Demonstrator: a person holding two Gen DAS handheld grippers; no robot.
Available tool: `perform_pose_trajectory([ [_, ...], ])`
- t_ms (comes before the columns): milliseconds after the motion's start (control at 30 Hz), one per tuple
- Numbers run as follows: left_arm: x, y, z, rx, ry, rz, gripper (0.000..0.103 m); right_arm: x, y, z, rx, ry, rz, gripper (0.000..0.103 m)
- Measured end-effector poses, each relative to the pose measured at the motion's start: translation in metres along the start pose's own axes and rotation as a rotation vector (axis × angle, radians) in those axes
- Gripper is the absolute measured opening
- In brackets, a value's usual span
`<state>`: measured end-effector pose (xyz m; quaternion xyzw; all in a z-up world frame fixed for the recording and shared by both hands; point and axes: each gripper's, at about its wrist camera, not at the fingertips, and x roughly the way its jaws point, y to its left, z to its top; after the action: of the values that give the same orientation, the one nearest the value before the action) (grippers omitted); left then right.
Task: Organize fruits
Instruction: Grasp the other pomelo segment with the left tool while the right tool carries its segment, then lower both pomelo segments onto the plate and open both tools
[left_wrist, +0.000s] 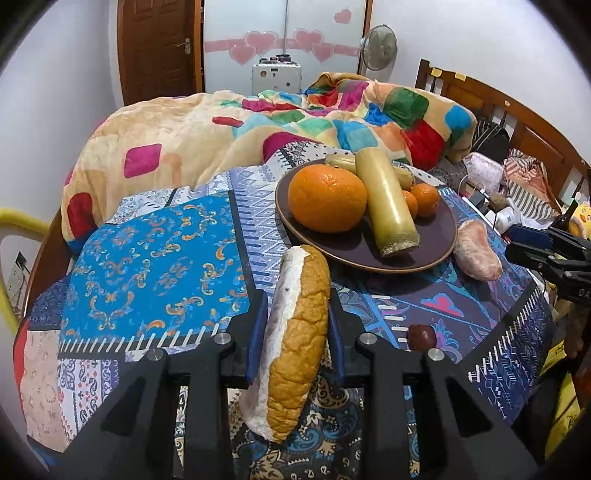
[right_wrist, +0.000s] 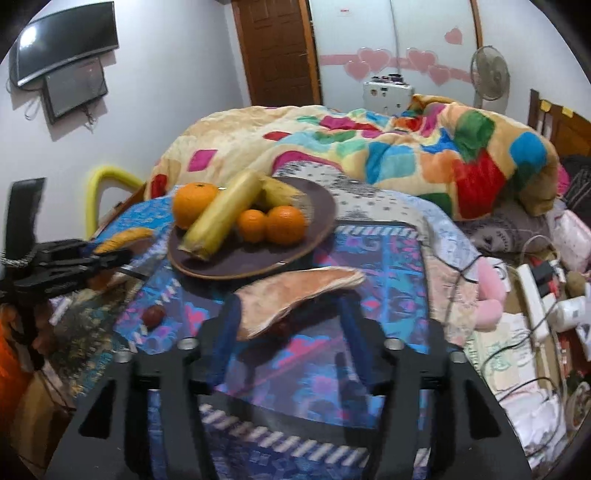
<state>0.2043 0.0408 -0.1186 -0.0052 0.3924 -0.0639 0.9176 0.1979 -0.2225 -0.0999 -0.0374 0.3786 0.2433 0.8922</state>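
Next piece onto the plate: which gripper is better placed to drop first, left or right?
Left, probably. The left gripper is already shut on the pomelo wedge, just short of the plate. The right gripper is open, its fingers only straddling the peeled pomelo segment on the cloth.

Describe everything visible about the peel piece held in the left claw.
The pomelo peel wedge is a curved slice, bumpy orange-yellow outside with a thick white spongy pith along one edge. It stands nearly upright, pinched between the blue pads of the left claw. Whether its lower tip touches the patterned cloth is unclear. It sits near the brown plate.
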Motion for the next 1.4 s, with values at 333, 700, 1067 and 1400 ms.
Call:
perform_pose_trajectory([
  [333,-0.004,-0.001,-0.003,0.002,-0.023,-0.001,0.029,0.037,-0.002,0.012,0.069,0.098,0.077,0.071],
  [700,-0.007,-0.011,-0.01,0.036,-0.052,0.028,0.029,0.053,0.008,0.019,0.06,0.131,0.112,0.058],
  [1067,-0.015,-0.009,-0.004,0.005,-0.064,0.013,0.025,0.035,0.013,0.011,0.016,0.099,0.099,0.027],
  [1400,-0.026,-0.023,0.005,0.018,-0.096,-0.004,0.025,0.011,0.003,0.013,0.039,0.039,0.114,0.014],
])
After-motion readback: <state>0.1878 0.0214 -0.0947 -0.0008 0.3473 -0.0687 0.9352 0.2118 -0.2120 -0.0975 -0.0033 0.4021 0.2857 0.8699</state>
